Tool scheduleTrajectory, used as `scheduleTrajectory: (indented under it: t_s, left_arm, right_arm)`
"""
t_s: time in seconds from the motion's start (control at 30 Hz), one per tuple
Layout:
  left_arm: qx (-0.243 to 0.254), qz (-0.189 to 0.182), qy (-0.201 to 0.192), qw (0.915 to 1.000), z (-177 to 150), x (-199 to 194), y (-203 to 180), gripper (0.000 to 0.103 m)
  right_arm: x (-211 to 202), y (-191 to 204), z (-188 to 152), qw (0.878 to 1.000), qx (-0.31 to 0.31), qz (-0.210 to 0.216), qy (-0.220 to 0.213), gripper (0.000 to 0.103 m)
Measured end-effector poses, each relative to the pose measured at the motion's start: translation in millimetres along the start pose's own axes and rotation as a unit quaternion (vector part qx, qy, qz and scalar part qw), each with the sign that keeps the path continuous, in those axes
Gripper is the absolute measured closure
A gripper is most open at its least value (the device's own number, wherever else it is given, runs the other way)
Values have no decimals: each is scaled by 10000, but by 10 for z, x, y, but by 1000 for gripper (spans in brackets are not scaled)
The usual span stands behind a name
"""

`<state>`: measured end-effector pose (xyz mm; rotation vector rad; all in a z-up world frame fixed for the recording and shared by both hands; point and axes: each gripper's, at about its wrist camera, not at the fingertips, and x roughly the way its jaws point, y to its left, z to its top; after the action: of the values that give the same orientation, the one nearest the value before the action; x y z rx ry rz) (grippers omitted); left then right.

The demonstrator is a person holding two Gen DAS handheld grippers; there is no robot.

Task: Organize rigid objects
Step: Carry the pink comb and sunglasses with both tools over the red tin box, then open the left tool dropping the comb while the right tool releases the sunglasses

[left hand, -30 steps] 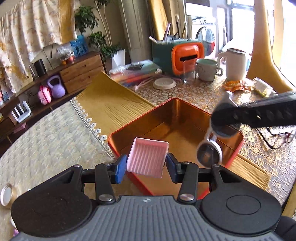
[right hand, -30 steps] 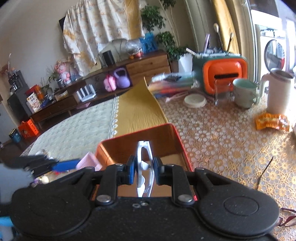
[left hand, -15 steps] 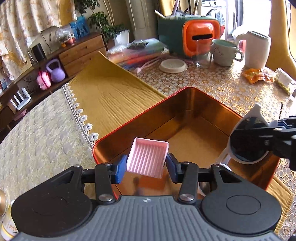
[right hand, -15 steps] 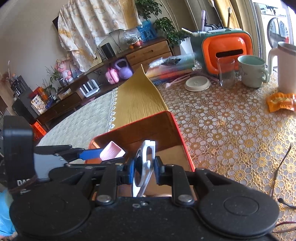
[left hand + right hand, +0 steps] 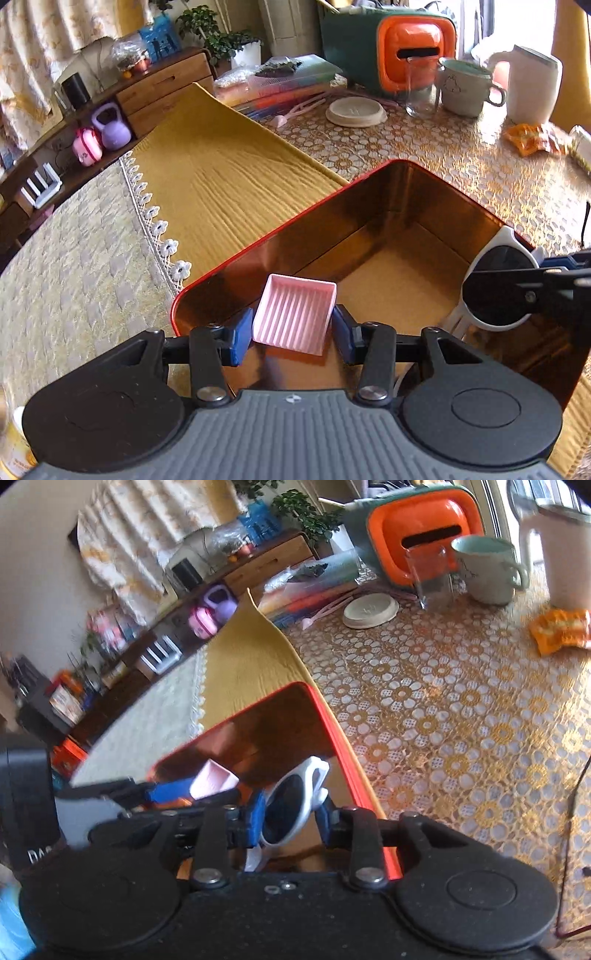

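My left gripper (image 5: 291, 334) is shut on a small pink ribbed tray (image 5: 295, 315) and holds it over the near corner of the red tin box (image 5: 258, 240) with a gold inside. My right gripper (image 5: 290, 821) has its jaws wider than before, with white sunglasses (image 5: 291, 805) tilted between the pads, over the box's right side (image 5: 343, 738). The sunglasses (image 5: 495, 291) and right gripper also show at the right of the left wrist view. The pink tray (image 5: 214, 779) shows at left in the right wrist view.
The box sits on a yellow mat (image 5: 221, 184) beside a gold lace tablecloth (image 5: 461, 701). Behind stand an orange-and-green container (image 5: 402, 48), a glass (image 5: 421, 88), a mug (image 5: 469, 88), a white jug (image 5: 532, 88), a round lid (image 5: 354, 110) and an orange snack packet (image 5: 561, 627).
Both grippers have moved down toward the box. The right jaws have spread and the sunglasses have tilted over between them. The left gripper still holds the pink tray.
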<state>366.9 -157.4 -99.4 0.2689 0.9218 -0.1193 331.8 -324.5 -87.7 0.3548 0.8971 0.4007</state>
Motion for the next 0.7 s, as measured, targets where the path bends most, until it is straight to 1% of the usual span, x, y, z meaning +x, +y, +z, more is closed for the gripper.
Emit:
scheduleTrajectory:
  t_s: [0.03,0.1,0.2,0.3,0.37,0.53,0.7]
  left_arm:
    - [61,15,21,10000,1,11,-15,57]
    - [45,15,27,10000,6,18,-16,57]
    - [20,11,65,10000,19,21,-8,56]
    - [0,24,90,10000,22,8,0,56]
    - [-65,-43,42,10000,9,-26,16,54]
    - [-215,-149,-74,9996,-18,-153,43,41]
    - [-399,-280,-192,9986,-78,-327,107,41]
  right_arm:
    - [-7,14,-1,10000,-12,-20,26,67]
    - [-26,36,-10,10000,-11,-24,58,58]
    - [-43,68,-34,9999,-32,-73,100,52]
    - [-58,80,-69,9999,-60,-102,101,50]
    - [-76,80,-83,9999,-43,-109,103,49]
    - [-139,101,-119,9999,-33,-125,85,46]
    - [-251,177,-151,9999,-98,-118,15,46]
